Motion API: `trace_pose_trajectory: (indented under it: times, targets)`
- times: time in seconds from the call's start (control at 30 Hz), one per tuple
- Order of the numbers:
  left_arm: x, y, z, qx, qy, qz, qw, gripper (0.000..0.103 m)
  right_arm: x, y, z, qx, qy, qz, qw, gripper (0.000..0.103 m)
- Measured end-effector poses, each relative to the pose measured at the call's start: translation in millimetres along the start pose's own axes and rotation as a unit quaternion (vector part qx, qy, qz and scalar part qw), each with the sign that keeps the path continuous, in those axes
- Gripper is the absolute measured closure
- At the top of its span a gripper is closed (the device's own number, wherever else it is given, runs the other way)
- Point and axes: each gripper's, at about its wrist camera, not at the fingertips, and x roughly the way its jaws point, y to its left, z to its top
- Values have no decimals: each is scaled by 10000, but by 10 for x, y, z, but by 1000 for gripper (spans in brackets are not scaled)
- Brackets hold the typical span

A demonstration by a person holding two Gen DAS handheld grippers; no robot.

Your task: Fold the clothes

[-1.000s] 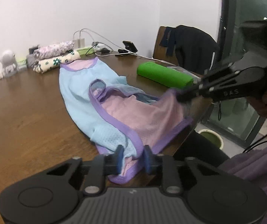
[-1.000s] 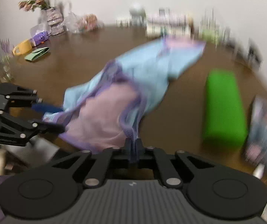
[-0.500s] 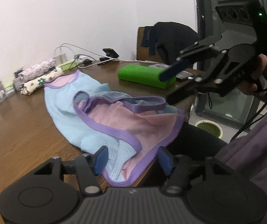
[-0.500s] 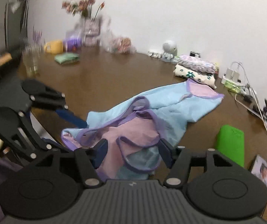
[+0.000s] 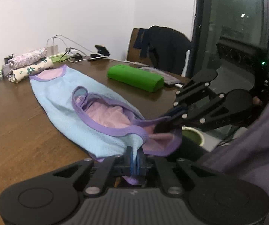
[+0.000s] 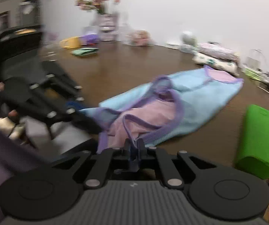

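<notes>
A light blue mesh top with purple trim and a pink inside lies lengthwise on the brown table, its near end over the table edge. My left gripper has its jaws closing on the blue near corner, and the pads press on the cloth. To its right, my right gripper pinches the purple strap, lifted a little. In the right wrist view the right gripper has its jaws closing on purple trim of the top, pads pressing it, and the left gripper holds the blue corner.
A green roll lies right of the top, with a flat photo-like item beyond it. Folded clothes, chargers and cables line the far edge. A chair with a dark jacket stands behind. A flower vase and small items sit far left.
Half a second ago both grippers stood open over the top's near end. Both have since closed on it, the right one having come down onto the purple strap.
</notes>
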Motion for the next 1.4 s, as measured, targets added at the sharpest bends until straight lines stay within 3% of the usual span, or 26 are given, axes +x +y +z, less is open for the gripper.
trace_pose_trajectory:
  times: [0.1,0.17,0.37,0.47,0.53,0.57,0.6,0.67,0.7,0.73,0.8,0.9,0.97,1.07,1.13,1.17,1.2,1.3,1.4]
  targets:
    - [-186,-62,90,58,-168,-357,9992,101,-135,29,-14,-68,-3,325,9994,98]
    - [-253,-34,241,224,-343,-390,9984,101,-231,-73,84,64,-150,326,9993,98]
    - [121,504,878,502,-320,-312,9977,100,-174,-654,604,581,-808,-245,9947,98]
    - [488,882,1173,298,-205,-55,9993,100,105,-934,893,894,-749,-630,9912,98]
    - [764,1157,1323,-5,-143,259,9996,99,373,-1155,1055,1387,-722,-1087,9817,96]
    - [890,1303,1361,-250,-168,471,9984,95,551,-1289,1123,1737,-554,-1390,9734,95]
    - [999,1438,1387,-486,-173,667,9964,84,600,-1332,1140,1853,-515,-1444,9706,94]
    - [1089,1652,1376,-987,-144,920,9907,75,667,-1397,1161,2030,-471,-1495,9666,90]
    - [1055,1712,1354,-1205,-186,944,9880,67,700,-1430,1171,2118,-449,-1519,9644,87]
    - [978,1742,1319,-1346,-261,916,9863,60,734,-1462,1181,2205,-426,-1544,9621,75]
    - [749,1680,1220,-1317,-451,912,9861,40,532,-1391,1083,2154,-663,-1537,9621,51]
    - [443,1451,1031,-1333,-608,895,9852,22,295,-1255,817,2123,-649,-1390,9651,50]
    - [304,1284,900,-1415,-652,716,9852,21,272,-1130,687,2101,-518,-1153,9695,50]
    - [424,1120,793,-1537,-439,544,9856,22,349,-1028,560,2092,-399,-960,9723,50]
    - [575,1056,769,-1581,-187,712,9847,26,466,-1039,548,2184,-338,-1005,9701,51]
    - [640,1036,758,-1622,-75,759,9838,36,515,-1050,542,2213,-332,-953,9700,52]
    - [689,1033,752,-1696,15,745,9827,46,561,-1061,534,2240,-327,-891,9700,58]
    - [719,980,710,-1767,98,856,9805,55,638,-1060,467,2440,-184,-671,9673,82]
    - [653,884,648,-1849,141,837,9791,66,596,-1044,391,2515,-153,-400,9669,91]
